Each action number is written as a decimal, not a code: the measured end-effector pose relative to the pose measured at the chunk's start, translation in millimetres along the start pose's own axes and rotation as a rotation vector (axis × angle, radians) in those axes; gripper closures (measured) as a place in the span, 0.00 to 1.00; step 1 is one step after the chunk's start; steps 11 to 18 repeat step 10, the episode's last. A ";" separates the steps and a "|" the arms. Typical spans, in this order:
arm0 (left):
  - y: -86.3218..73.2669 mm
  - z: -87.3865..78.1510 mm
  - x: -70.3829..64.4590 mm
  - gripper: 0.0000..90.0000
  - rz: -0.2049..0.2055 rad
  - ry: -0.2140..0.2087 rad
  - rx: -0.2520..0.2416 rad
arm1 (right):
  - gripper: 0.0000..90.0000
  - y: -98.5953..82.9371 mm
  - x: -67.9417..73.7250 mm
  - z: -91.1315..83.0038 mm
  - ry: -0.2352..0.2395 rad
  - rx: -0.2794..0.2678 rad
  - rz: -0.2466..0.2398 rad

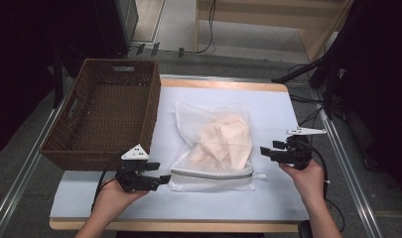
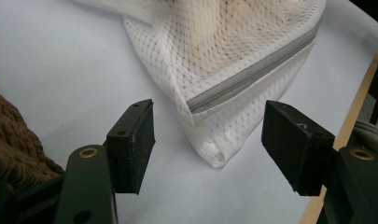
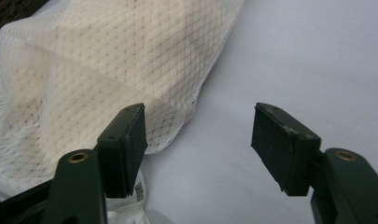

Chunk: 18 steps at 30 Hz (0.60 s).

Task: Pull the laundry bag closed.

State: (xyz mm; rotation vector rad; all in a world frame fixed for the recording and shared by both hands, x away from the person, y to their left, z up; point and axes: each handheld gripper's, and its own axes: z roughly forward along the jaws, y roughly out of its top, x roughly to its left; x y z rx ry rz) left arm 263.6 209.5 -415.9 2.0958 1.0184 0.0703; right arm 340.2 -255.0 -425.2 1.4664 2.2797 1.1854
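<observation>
A white mesh laundry bag (image 1: pixel 216 146) with a pale peach garment inside lies in the middle of the white table cover. Its grey zipper (image 1: pixel 211 174) runs along the near edge and looks closed. My left gripper (image 1: pixel 161 172) is open just left of the bag's near left corner (image 2: pixel 214 156), which lies between and beyond the jaws in the left gripper view. My right gripper (image 1: pixel 264 148) is open at the bag's right side, apart from it. In the right gripper view the bag (image 3: pixel 107 79) lies behind the left jaw and bare cover shows in the gap.
A brown wicker basket (image 1: pixel 151 106) stands at the left of the table, overhanging its left edge, and looks empty. The white cover (image 1: pixel 278 109) has bare room to the right and front of the bag. Cables and furniture legs lie on the floor beyond.
</observation>
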 end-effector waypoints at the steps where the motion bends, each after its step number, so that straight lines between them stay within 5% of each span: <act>1: -0.9 0.2 0.7 0.38 -0.006 -0.008 0.000 | 0.39 0.3 0.2 1.0 0.001 0.001 -0.008; 18: -3.1 5.4 -1.5 0.34 0.012 -0.006 0.021 | 0.33 -1.0 1.3 8.4 -0.034 0.003 -0.041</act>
